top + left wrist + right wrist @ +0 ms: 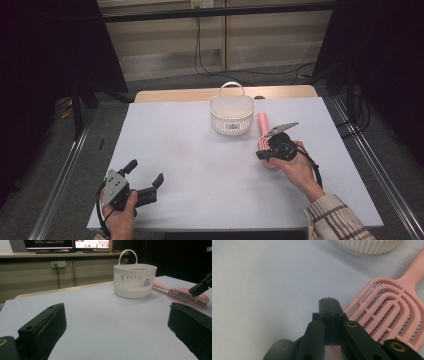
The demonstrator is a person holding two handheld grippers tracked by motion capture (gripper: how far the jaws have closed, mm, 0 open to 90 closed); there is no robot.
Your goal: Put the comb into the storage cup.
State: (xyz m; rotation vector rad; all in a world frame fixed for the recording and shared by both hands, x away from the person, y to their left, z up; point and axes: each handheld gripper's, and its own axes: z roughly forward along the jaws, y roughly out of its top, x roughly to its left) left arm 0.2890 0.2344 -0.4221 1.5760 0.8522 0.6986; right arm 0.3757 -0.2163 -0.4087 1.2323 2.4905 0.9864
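**Closed jaws beside the pink brush, basket just behind**

Nearest to me, at the front left of the surface [200,165], the left gripper [146,175] rests low in a hand [120,220], its two black jaws spread wide with nothing between them. From its own view the jaws stand far apart at the bottom corners, bare white surface [105,322] between, and look across to the basket [134,281] and the brush [187,296].

On the right, the other hand [300,170] holds the right gripper [261,154] over the brush [263,135]. Its jaws are clenched tight together with nothing caught between them; in the right gripper view the closed tips [328,305] sit just beside the left edge of the brush's head [387,312]. Whether the tips touch the brush or the surface I cannot tell.

The brush is pink, with an open looped frame on its back and dark bristles underneath. It lies flat on the right half of the surface, its handle pointing away from the person toward the basket [231,114], its head toward the right hand.

The basket is white, round and slatted, with an arched handle at its far rim and a small label on its side. It stands upright near the far edge, just left of the brush's handle end.

A plaid sleeve [335,220] covers the right forearm.
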